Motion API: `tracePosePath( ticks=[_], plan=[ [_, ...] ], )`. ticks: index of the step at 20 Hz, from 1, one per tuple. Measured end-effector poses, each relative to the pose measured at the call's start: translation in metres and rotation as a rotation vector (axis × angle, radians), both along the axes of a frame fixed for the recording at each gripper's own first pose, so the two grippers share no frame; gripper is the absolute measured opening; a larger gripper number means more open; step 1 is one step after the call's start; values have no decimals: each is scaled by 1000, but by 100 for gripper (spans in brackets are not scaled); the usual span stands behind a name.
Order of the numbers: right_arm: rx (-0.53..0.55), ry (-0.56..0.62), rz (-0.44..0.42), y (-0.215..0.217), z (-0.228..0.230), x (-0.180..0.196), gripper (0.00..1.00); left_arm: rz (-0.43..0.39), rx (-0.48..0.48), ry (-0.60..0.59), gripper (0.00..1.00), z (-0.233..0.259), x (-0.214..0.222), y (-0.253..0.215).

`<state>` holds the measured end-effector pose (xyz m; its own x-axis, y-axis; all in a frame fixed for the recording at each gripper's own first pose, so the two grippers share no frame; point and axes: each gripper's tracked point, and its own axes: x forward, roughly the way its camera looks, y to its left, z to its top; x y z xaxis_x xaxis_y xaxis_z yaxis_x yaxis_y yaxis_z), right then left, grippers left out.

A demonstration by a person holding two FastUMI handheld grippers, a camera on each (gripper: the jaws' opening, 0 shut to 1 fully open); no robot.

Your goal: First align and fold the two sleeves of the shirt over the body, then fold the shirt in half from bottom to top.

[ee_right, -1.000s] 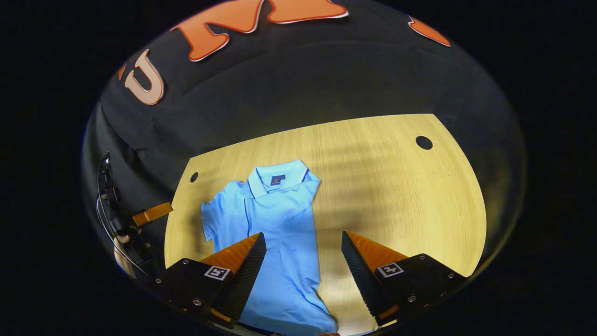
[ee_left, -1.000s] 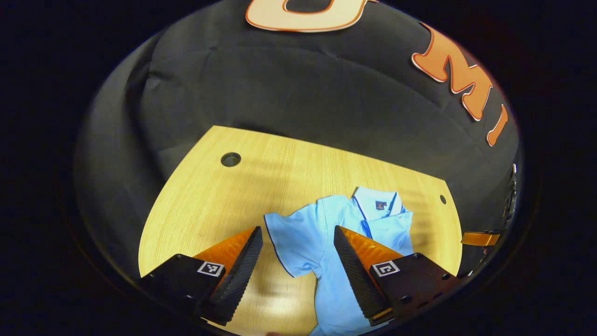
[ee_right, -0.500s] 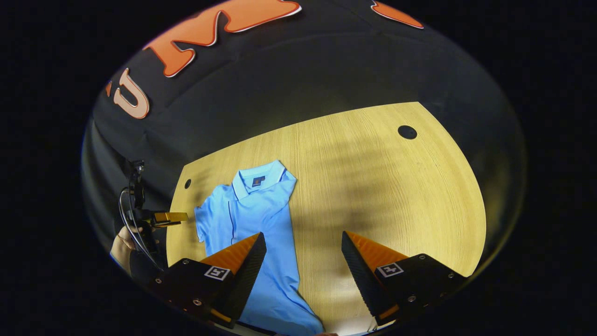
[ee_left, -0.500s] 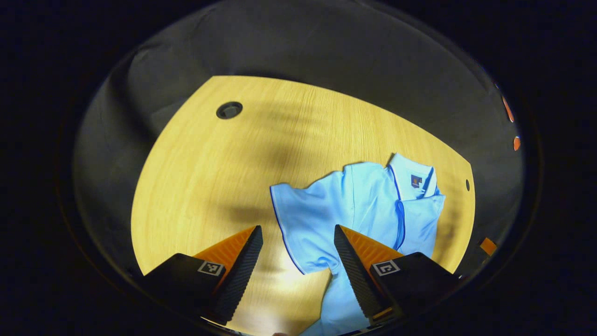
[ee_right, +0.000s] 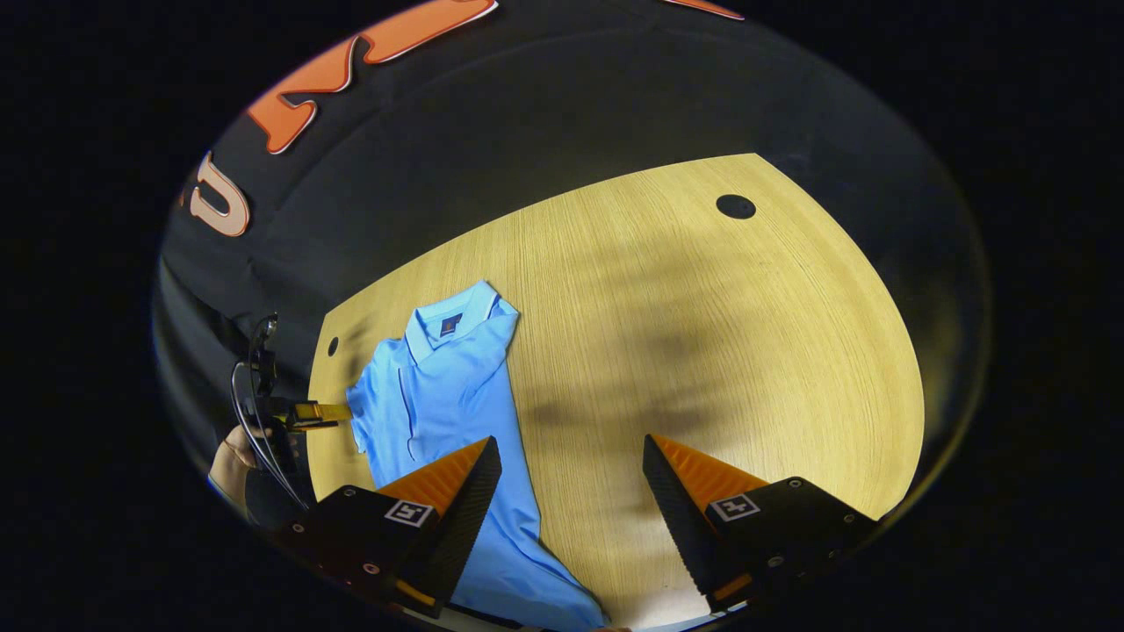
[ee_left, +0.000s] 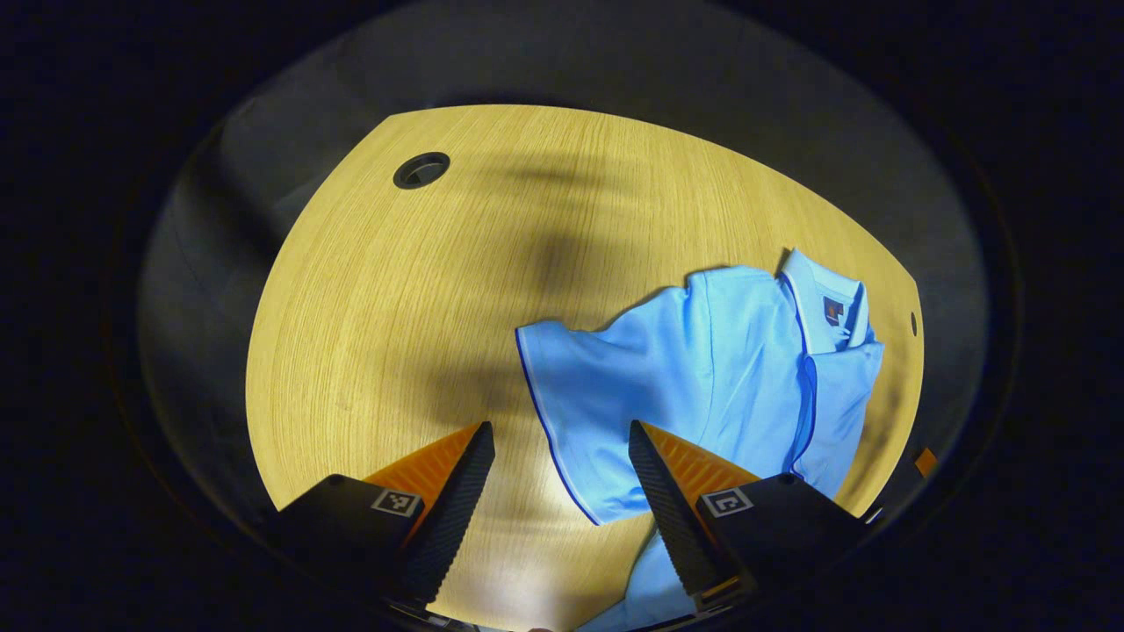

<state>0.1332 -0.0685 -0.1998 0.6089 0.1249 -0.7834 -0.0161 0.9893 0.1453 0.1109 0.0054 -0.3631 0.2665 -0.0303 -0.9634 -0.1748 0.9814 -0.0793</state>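
A wooden table with light yellow boards sits in front of a black cloth wall. The table has a big round hole near one far corner and a small round hole near the other. Soft dark shadows lie across the table top, and the wall cloth has a few wrinkles.

A light wooden table with a fine straight grain stands against a dark, creased cloth wall. A round black cable hole sits near one far corner. Soft, uneven shadows fall across the tabletop; the surroundings are dim.
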Motion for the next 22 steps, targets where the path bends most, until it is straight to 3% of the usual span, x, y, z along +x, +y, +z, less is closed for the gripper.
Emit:
tracePosePath(
  ticks=[17,22],
  plan=[
    [-20,4,-32,-14,-8,-6,98,20,40,64,95,-19,-3,-1],
    [-20,-1,-37,-17,-9,-16,98,57,32,23,13,-14,10,-20]
  ],
)
